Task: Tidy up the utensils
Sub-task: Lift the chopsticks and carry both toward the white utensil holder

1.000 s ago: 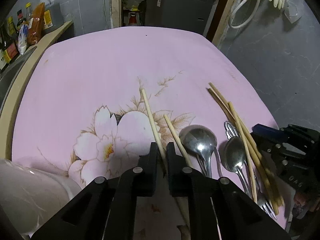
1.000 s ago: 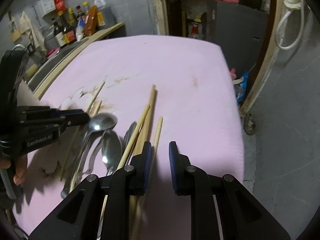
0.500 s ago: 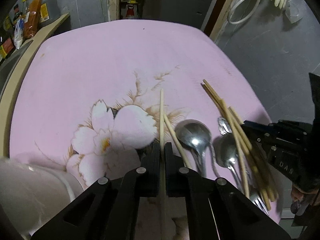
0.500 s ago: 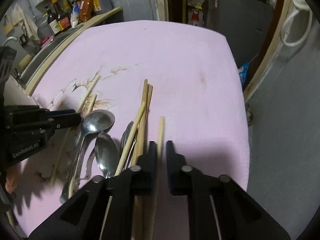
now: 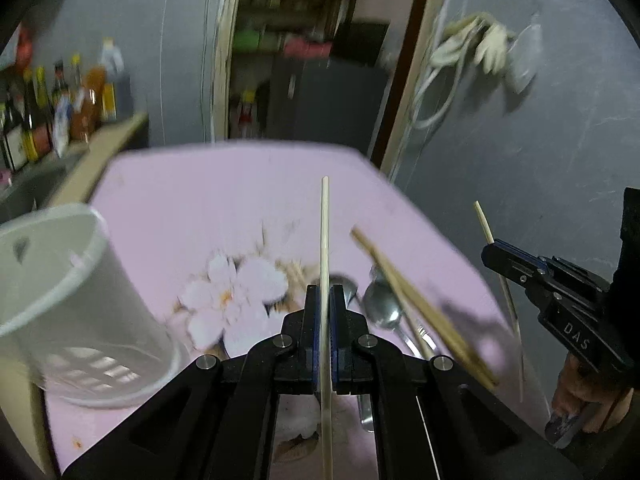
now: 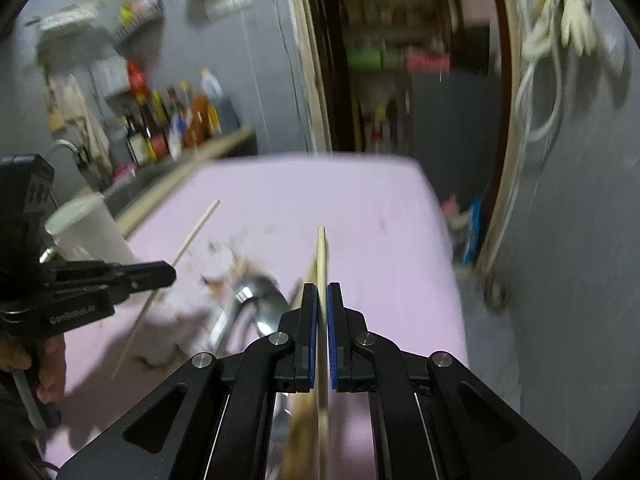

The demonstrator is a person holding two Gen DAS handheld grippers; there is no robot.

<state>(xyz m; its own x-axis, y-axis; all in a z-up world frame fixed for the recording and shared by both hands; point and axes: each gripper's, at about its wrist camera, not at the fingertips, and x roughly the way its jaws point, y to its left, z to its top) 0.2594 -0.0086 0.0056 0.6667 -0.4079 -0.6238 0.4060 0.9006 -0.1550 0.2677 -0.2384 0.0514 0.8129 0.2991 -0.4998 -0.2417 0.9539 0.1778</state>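
Note:
My left gripper (image 5: 325, 292) is shut on a pale wooden chopstick (image 5: 325, 232) that is held above the pink flowered cloth (image 5: 200, 188). My right gripper (image 6: 319, 290) is shut on another chopstick (image 6: 321, 252), also lifted. Each gripper shows in the other's view: the right gripper (image 5: 490, 254) at the right edge with its chopstick (image 5: 482, 220), the left gripper (image 6: 170, 274) at the left with its chopstick (image 6: 196, 228). Two spoons (image 5: 380, 308) and a few chopsticks (image 5: 420, 308) lie on the cloth. A white perforated utensil holder (image 5: 68, 300) stands at the left.
Several sauce bottles (image 5: 60, 108) line a wooden counter beyond the table's left edge. A dark doorway (image 6: 400, 80) lies behind the table. A hose and gloves (image 5: 472, 52) hang on the grey wall. The cloth's right edge (image 6: 448, 264) drops to the floor.
Both grippers shut on one chopstick each and lifted them off the cloth. Both views have swung upward, and the white holder now shows fully at the left.

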